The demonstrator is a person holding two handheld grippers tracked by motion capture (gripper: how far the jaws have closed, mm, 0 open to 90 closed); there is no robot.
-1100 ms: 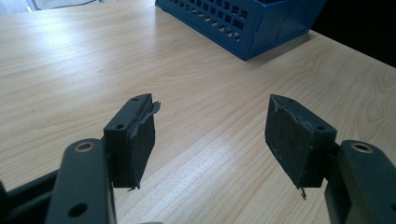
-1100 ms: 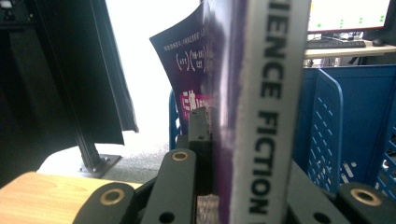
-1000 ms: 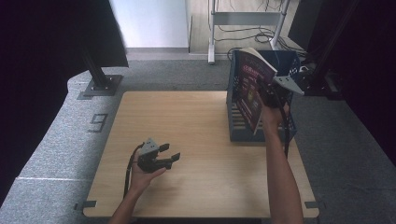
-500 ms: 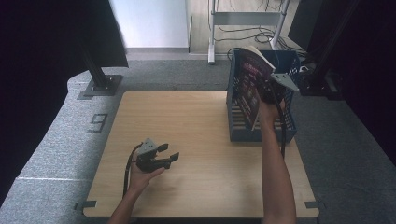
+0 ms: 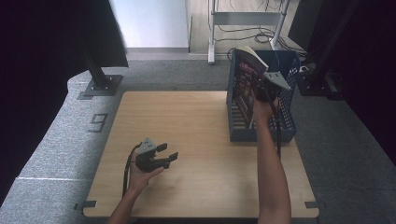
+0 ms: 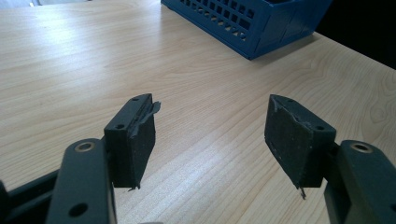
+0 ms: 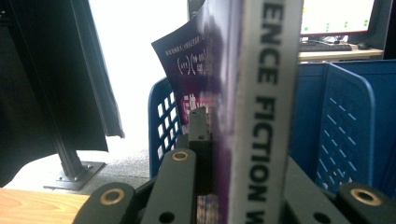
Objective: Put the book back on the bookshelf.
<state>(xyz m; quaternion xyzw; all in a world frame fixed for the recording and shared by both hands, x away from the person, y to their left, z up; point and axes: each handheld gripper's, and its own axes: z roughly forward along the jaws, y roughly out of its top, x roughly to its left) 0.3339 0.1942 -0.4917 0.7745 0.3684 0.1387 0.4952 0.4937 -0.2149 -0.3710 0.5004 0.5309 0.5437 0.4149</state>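
Note:
A paperback book (image 5: pixel 243 78) with a dark purple cover stands upright, its lower part down inside the blue slotted basket (image 5: pixel 286 122) at the table's right side. My right gripper (image 5: pixel 262 88) is shut on the book near its spine. In the right gripper view the white spine (image 7: pixel 267 93) reads "FICTION" and rises between the jaws; one black finger (image 7: pixel 198 135) presses the cover. My left gripper (image 5: pixel 167 154) rests low over the front left of the table, open with nothing between its pads (image 6: pixel 136 135).
The wooden table (image 5: pixel 187 121) is bare between the left gripper and the basket. In the left gripper view the basket's corner (image 6: pixel 252 28) lies ahead, to the right. A black stand (image 5: pixel 100 77) and a metal rack (image 5: pixel 243 18) stand on the floor behind.
The right gripper has carried the book a little left and lower into the basket. The left gripper has stayed where it was.

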